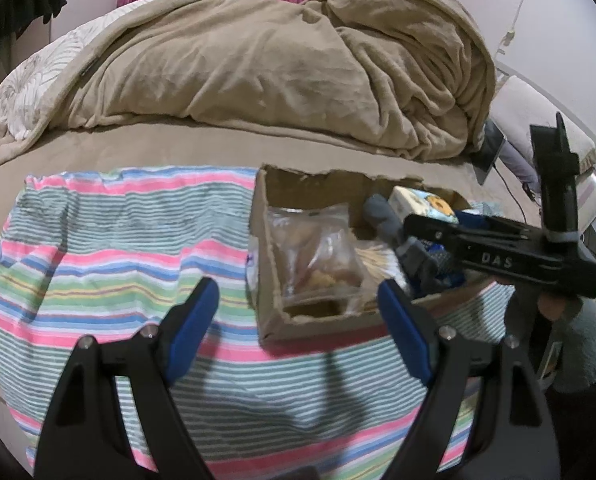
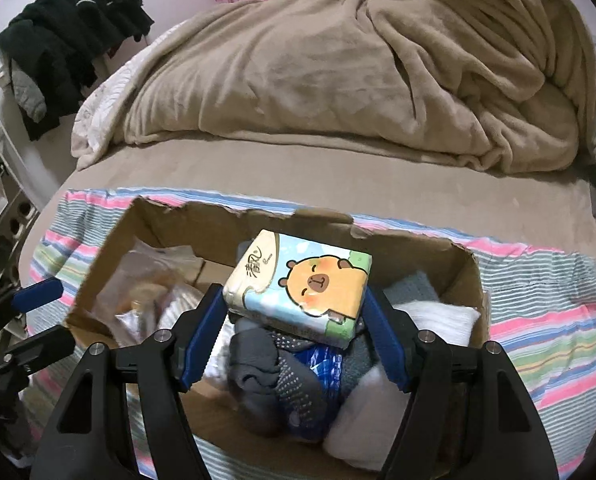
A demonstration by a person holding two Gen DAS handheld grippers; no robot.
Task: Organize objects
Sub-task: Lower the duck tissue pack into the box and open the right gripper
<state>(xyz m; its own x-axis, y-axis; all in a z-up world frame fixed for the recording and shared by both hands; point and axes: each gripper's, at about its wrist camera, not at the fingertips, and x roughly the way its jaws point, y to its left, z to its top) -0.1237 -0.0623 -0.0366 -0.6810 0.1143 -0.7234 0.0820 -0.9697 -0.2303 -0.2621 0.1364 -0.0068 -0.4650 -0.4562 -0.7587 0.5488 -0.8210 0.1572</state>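
A torn cardboard box (image 2: 464, 276) sits on a striped towel (image 1: 109, 240) spread over the bed, with a heap of tan blanket (image 1: 281, 68) behind it. The right gripper (image 2: 293, 336) reaches into the box with its blue pads on either side of a tissue pack (image 2: 298, 284) printed with a cartoon animal; the jaws stand about half open, and the pack fills the gap between them. Whether the pads press on it or only flank it cannot be told from the wrist view. The pack rests, or is held, above a pile of grey socks (image 2: 273, 376), something blue and a white cloth (image 2: 438, 316) at the right end of the box. At the left end lies a clear plastic bag (image 1: 318, 248) with something brownish inside. The left gripper (image 1: 298, 320) hangs over the towel at the near left corner of the box, its jaws wide apart and holding nothing. Judging by this, the step in hand is taking the tissue pack, either to lift it out of the box or to settle it in. If it is coming out, the next move calls for a firm, even squeeze on the soft pack and a straight lift clear of the ragged box wall, without dragging the socks along, then a spot on the bare towel to the left.
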